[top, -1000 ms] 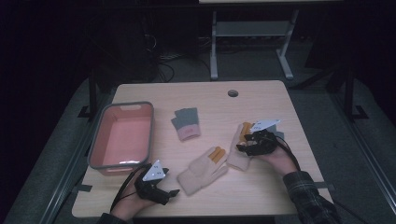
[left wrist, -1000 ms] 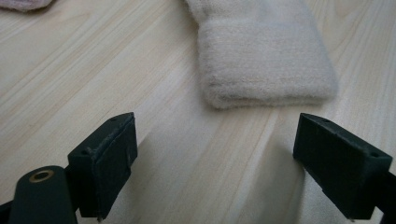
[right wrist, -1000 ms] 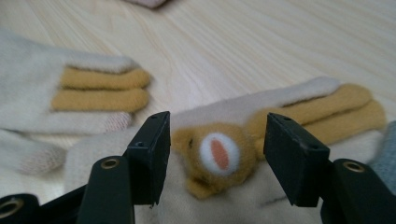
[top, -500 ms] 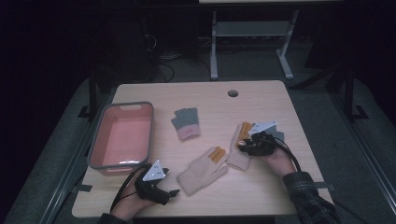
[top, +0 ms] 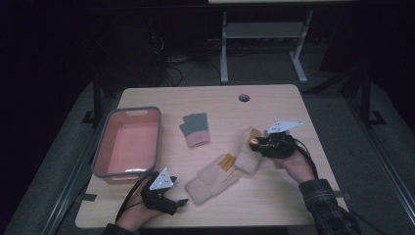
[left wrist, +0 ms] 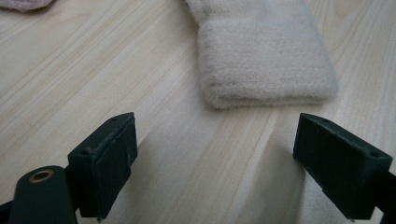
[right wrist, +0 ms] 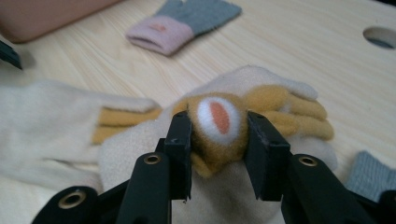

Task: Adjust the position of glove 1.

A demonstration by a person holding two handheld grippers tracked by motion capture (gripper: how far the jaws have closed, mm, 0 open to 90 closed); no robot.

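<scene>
My right gripper is shut on the orange patch of a cream glove; its jaws have just been closing on it. That end of the glove is lifted slightly off the wooden table. A second cream glove with orange fingers lies flat to its left. My left gripper rests open near the front edge, and the second glove's cuff lies just ahead of its jaws, apart from them.
A grey and pink glove lies mid-table. A pink bin stands at the left. A cable hole is near the far edge. A grey knit piece lies beside my right gripper.
My right gripper's jaws have narrowed onto the cream glove and lifted a little with it. The left gripper and the other gloves have not moved.
</scene>
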